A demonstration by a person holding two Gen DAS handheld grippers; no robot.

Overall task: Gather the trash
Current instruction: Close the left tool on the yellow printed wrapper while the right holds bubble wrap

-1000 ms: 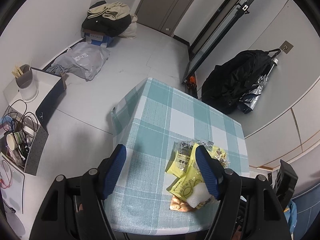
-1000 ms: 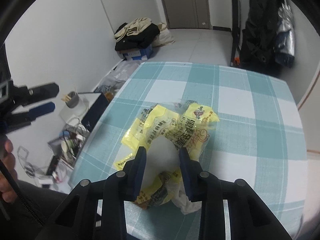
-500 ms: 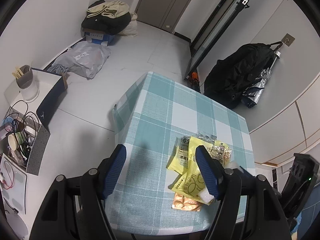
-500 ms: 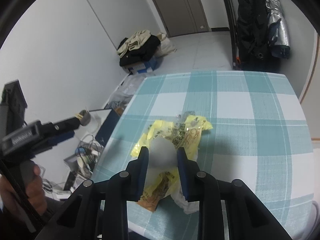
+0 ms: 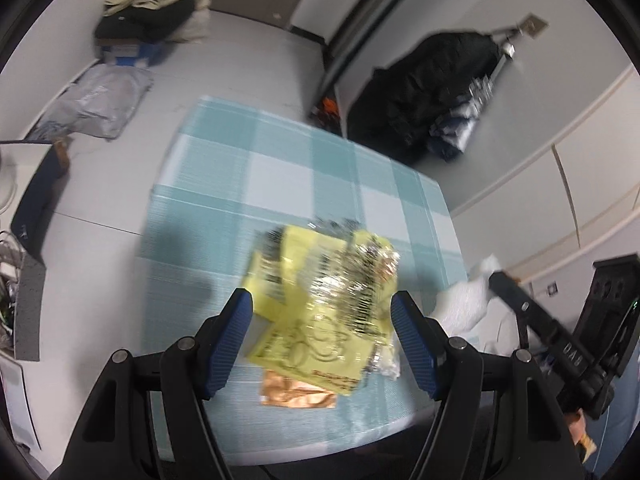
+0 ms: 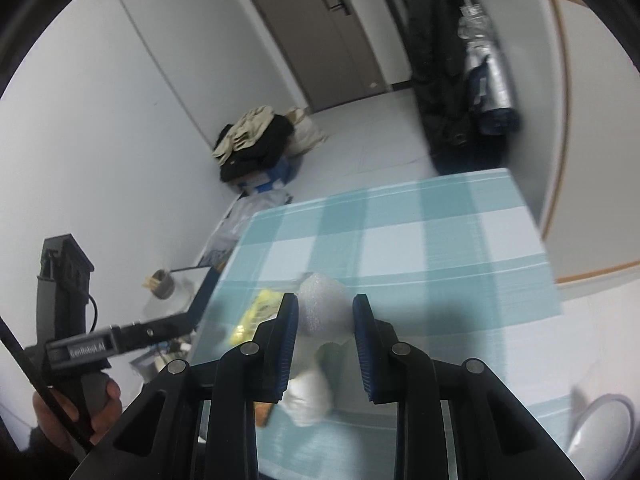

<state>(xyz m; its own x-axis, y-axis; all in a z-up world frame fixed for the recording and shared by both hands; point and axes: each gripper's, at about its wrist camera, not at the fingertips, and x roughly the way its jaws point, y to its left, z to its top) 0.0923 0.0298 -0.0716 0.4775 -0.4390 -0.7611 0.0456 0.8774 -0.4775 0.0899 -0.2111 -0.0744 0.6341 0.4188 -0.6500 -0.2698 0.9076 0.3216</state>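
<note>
Lifted white foam wad (image 6: 320,300) sits between right hand-held gripper (image 6: 325,312).

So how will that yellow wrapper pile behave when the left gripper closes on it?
The yellow wrappers look thin and crinkled, so they will probably crumple and flop rather than hold shape. The shiny foil may slip between the left gripper pads. Loosely overlapped, the pieces, like the copper wrapper underneath, may separate and stay behind.
</note>
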